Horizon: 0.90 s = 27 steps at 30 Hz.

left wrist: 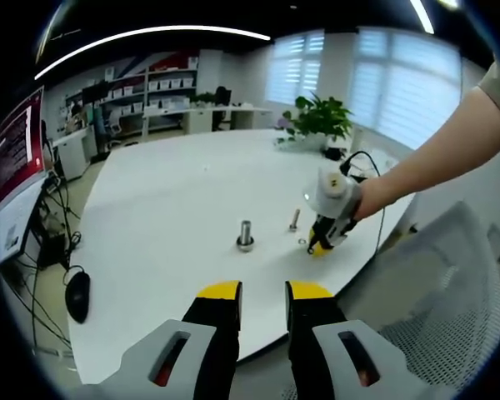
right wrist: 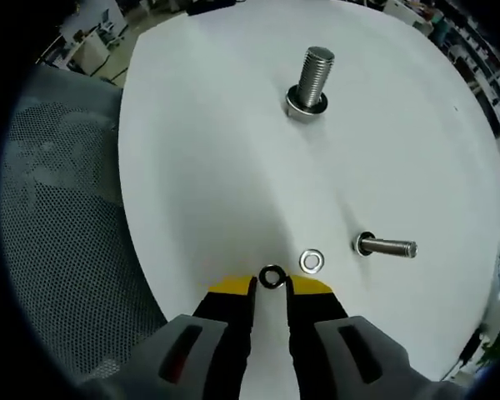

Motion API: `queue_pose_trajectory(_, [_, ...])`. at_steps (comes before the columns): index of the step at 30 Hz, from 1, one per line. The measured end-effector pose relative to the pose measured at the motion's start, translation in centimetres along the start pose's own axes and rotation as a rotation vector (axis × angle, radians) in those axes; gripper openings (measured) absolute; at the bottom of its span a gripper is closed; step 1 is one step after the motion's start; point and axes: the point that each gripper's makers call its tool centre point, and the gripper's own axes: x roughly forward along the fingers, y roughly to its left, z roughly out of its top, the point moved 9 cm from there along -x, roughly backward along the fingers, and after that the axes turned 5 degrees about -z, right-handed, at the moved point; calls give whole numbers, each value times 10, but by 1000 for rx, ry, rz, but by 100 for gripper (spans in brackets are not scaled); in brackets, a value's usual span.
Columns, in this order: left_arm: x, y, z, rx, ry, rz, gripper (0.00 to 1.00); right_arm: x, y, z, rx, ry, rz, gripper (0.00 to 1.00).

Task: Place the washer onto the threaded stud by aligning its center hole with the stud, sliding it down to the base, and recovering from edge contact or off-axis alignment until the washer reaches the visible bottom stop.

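A dark washer lies flat on the white tabletop, right at the tips of the right gripper, whose jaws stand slightly apart with the washer in their gap, not clearly gripped. A silver washer lies just beside it. Two threaded studs stand farther off: a thick stud and a slimmer stud. The pick-up appears to be underway; next would be closing and lifting. The left gripper hangs back, jaws slightly apart and empty. No writing is legible.

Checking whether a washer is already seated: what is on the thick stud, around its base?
A ring-like collar circles the foot of the thick stud; washer or bolt head, unclear. Two washers, dark and silver, lie on the table.
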Motion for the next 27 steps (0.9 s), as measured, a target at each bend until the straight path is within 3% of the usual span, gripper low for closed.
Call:
queue_pose_trajectory(12, [-1, 0, 1, 0, -9, 0, 18, 1, 2, 2, 6, 20, -30, 15])
queue_pose_trajectory(17, [-1, 0, 0, 0, -9, -3, 18, 0, 9, 4, -5, 34, -82, 15])
queue_pose_trajectory(27, [-1, -1, 1, 3, -12, -11, 18, -2, 5, -9, 88, -73, -92, 14])
